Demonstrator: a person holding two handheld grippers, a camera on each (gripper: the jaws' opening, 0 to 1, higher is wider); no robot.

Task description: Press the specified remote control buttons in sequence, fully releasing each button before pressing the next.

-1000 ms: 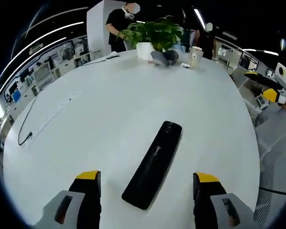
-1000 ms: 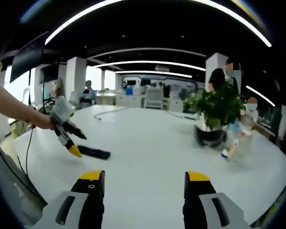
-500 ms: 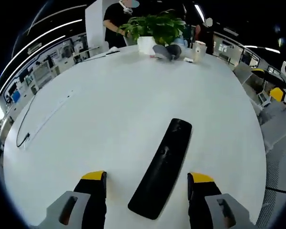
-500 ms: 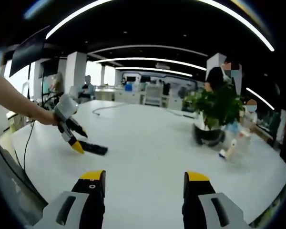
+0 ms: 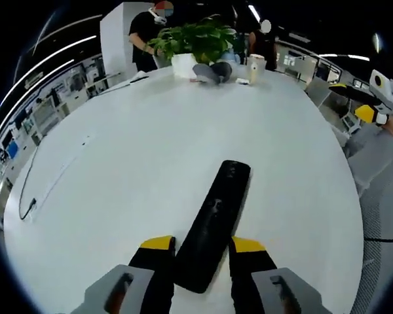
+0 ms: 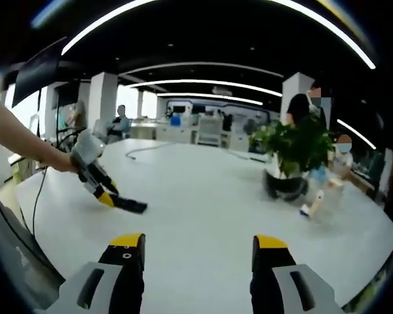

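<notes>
The left gripper (image 5: 202, 244) pinches the near end of the remote (image 5: 215, 222) to steady it on the bench (image 5: 131, 150), while the right gripper (image 6: 198, 243) hangs open, well away from the remote.

We count one remote (image 5: 217, 222), one potted plant (image 5: 191, 44), one cup (image 5: 255, 65), one dark cable (image 5: 27, 196), all on one white surface (image 5: 131, 144). Two tools: left tool (image 5: 202, 247), right tool (image 6: 200, 243). Standing people by the plant: two.
</notes>
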